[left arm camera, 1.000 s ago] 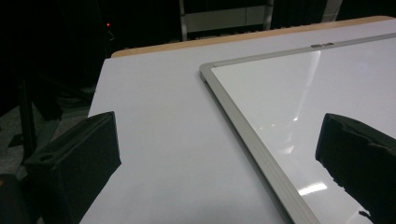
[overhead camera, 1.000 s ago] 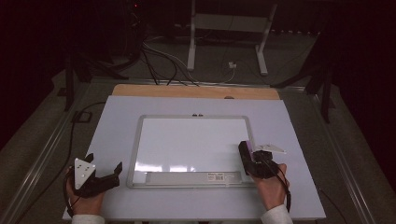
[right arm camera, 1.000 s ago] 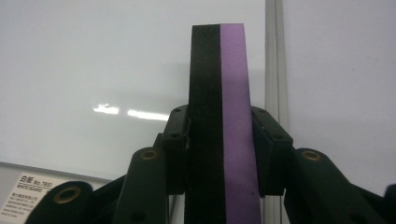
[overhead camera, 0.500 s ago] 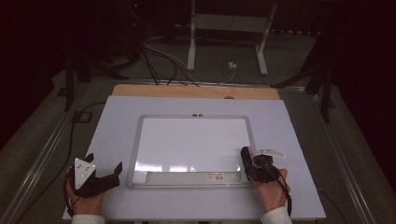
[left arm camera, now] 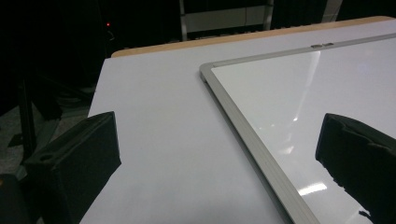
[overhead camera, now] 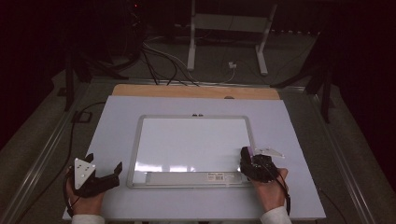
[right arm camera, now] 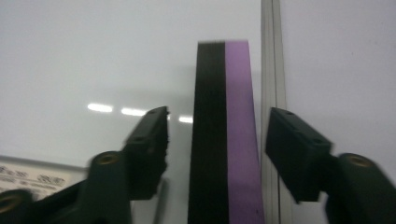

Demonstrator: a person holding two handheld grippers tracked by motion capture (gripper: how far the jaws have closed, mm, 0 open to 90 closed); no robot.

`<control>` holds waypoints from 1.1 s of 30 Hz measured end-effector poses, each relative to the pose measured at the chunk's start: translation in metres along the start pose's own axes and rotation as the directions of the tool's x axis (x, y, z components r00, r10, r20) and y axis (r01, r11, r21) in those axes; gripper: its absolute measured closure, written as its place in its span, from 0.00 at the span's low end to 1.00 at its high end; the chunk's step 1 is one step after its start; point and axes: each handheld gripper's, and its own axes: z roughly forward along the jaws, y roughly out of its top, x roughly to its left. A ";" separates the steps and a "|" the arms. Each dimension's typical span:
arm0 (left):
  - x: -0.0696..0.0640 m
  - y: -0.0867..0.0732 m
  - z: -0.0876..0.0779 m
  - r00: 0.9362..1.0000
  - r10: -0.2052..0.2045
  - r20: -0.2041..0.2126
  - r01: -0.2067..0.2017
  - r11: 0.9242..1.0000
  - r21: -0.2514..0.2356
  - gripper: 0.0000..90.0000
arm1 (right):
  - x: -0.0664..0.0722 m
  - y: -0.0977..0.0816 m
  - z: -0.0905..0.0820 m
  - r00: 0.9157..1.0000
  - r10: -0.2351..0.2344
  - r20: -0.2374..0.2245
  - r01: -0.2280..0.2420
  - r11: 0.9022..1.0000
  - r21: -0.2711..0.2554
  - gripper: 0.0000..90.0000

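Eraser [right arm camera: 224,135]: a slim block, one half black, one half purple, standing on edge on the whiteboard [overhead camera: 191,140] at its lower right corner, just inside the right frame rail. In the right gripper view it rises straight between the two jaws, purple side toward the rail. In the high view just its purple tip [overhead camera: 251,150] shows, ahead of the gripper body.

Right hand-held gripper [right arm camera: 217,135]: jaws have just been opening. They now stand apart with the eraser between them, a visible gap on each side, so the pads are not pressing on it. In the high view this gripper [overhead camera: 247,156] sits over the board's lower right corner, with the person's right hand [overhead camera: 270,189] behind it and a cable trailing off toward the desk edge.

Whiteboard: silver-framed, lying flat in the middle of the desk [overhead camera: 116,121], surface blank with glare spots. A pale tray strip with a small printed label [overhead camera: 217,177] runs along its near edge.

Left hand-held gripper [overhead camera: 112,171]: resting on the desk just beside the board's lower left corner, jaws spread wide, nothing in them. A grey three-cornered plate [overhead camera: 84,169] on top. In the left gripper view the jaws straddle bare desk and the board's left frame rail [left arm camera: 247,135].

Desk: pale covering, with a wooden strip [overhead camera: 196,91] showing along the far edge.
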 end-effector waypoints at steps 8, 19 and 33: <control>0.000 0.000 0.000 1.000 -0.001 -0.001 0.001 1.000 -0.001 0.01 | -0.009 0.005 -0.006 0.991 -0.017 -0.133 0.003 0.994 -0.106 0.11; 0.001 0.000 -0.001 1.000 -0.003 -0.004 0.003 1.000 -0.002 0.01 | -0.036 0.000 -0.027 0.978 -0.156 -0.141 0.107 0.946 -0.306 0.00; 0.001 0.004 -0.006 1.000 -0.021 -0.001 0.021 0.999 -0.037 0.01 | -0.075 -0.020 -0.041 0.955 -0.221 -0.199 0.120 0.899 -0.421 0.00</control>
